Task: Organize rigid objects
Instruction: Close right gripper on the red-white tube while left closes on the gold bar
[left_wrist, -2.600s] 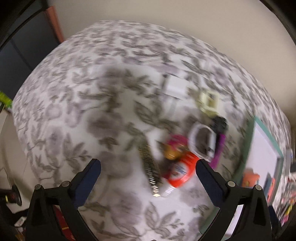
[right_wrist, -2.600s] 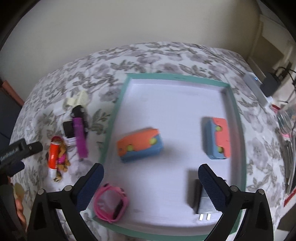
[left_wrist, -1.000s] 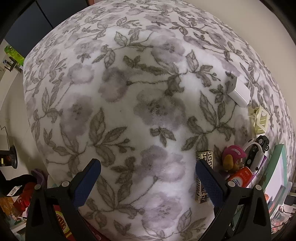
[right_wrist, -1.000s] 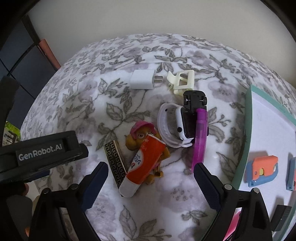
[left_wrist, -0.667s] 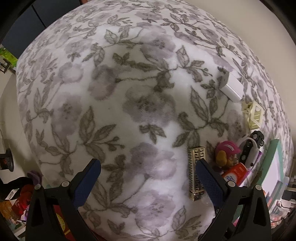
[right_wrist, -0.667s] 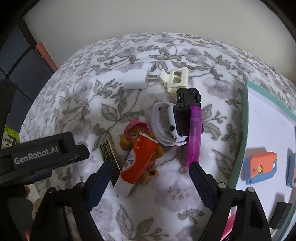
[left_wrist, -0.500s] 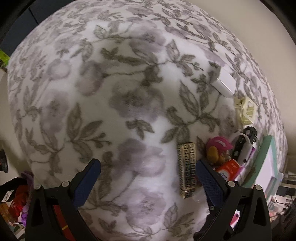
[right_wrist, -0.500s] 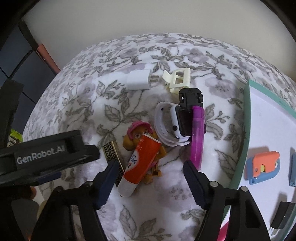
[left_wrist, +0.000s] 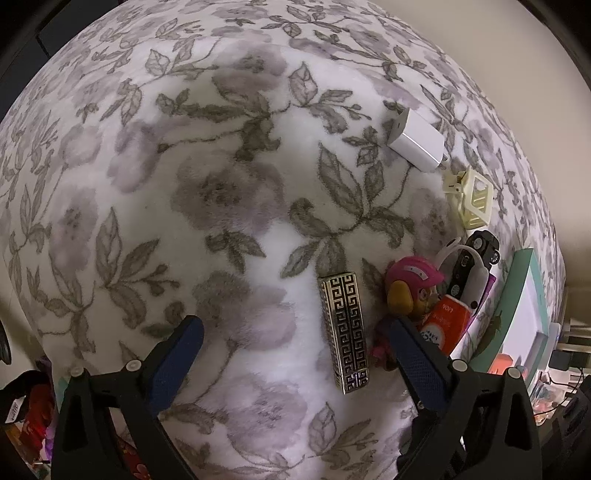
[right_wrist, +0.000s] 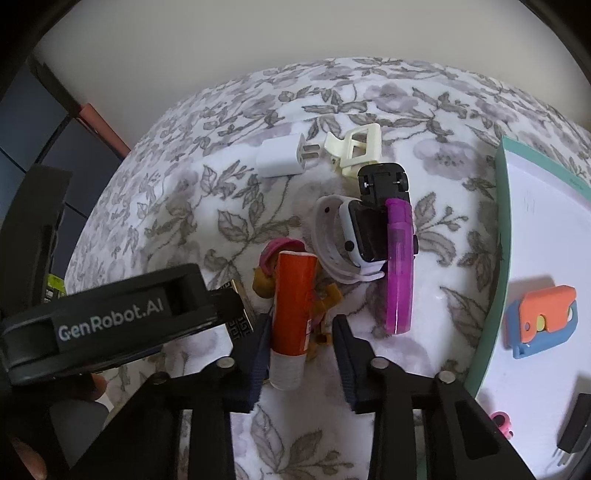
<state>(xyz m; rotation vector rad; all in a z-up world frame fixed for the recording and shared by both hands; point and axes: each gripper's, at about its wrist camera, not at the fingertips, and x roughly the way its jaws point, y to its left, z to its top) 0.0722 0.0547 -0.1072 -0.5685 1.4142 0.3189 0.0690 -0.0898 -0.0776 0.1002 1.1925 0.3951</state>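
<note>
An orange-red tube (right_wrist: 293, 295) lies across a toy dog with a pink cap (right_wrist: 280, 247) on the flowered cloth. My right gripper (right_wrist: 301, 325) is over the tube's white end, jaws closing. The left pad is against the tube; the right pad stands a little apart, with the toy's leg in the gap. My left gripper (left_wrist: 293, 328) is wide open above the cloth. A black-and-silver patterned bar (left_wrist: 345, 328) lies between its fingers, nearer the right one, untouched. The toy dog (left_wrist: 410, 284) and the tube (left_wrist: 445, 321) sit just beyond that finger.
Behind the tube lie a white watch (right_wrist: 332, 229), a purple stick (right_wrist: 399, 266), a black toy car (right_wrist: 384, 181), a cream clip (right_wrist: 358, 147) and a white charger (right_wrist: 277, 158). The teal-rimmed tray (right_wrist: 498, 221) on the right holds an orange-and-blue piece (right_wrist: 543, 314).
The right jaws have narrowed from wide open to close around the tube. The left gripper has shifted towards the pile, so the patterned bar now lies between its fingers.
</note>
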